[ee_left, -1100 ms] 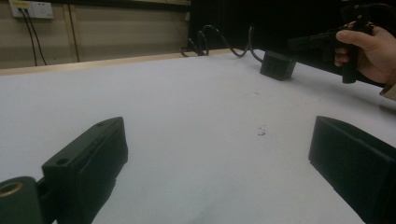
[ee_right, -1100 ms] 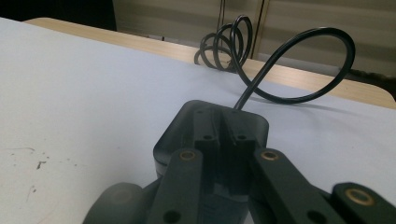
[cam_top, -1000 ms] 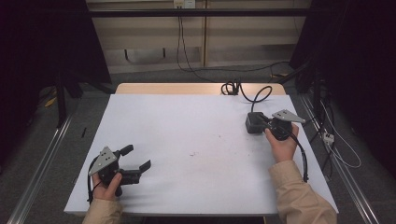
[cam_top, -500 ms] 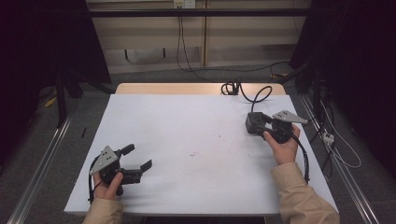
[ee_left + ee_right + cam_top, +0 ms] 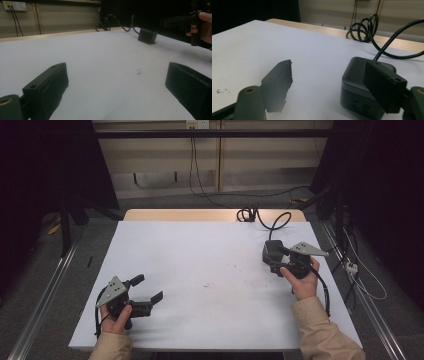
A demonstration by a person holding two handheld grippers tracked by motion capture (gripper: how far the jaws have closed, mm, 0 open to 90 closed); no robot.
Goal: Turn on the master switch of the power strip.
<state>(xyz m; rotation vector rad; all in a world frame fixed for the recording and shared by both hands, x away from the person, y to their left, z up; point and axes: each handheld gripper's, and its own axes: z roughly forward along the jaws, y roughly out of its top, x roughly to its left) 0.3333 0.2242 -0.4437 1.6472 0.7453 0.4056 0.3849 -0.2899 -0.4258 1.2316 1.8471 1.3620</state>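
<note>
Black power adapter sits on the white table near the right edge, its cable running to the far edge. Right gripper is released, jaws just opening, one jaw beside the adapter, none pressing. Left gripper is open near the front-left corner. Wide bare surface lies between them.

The right gripper has just been opening its fingers. They were pinched close a moment ago, and now they stand wide apart. The black power box sits beside 1 finger, not between the 2.
</note>
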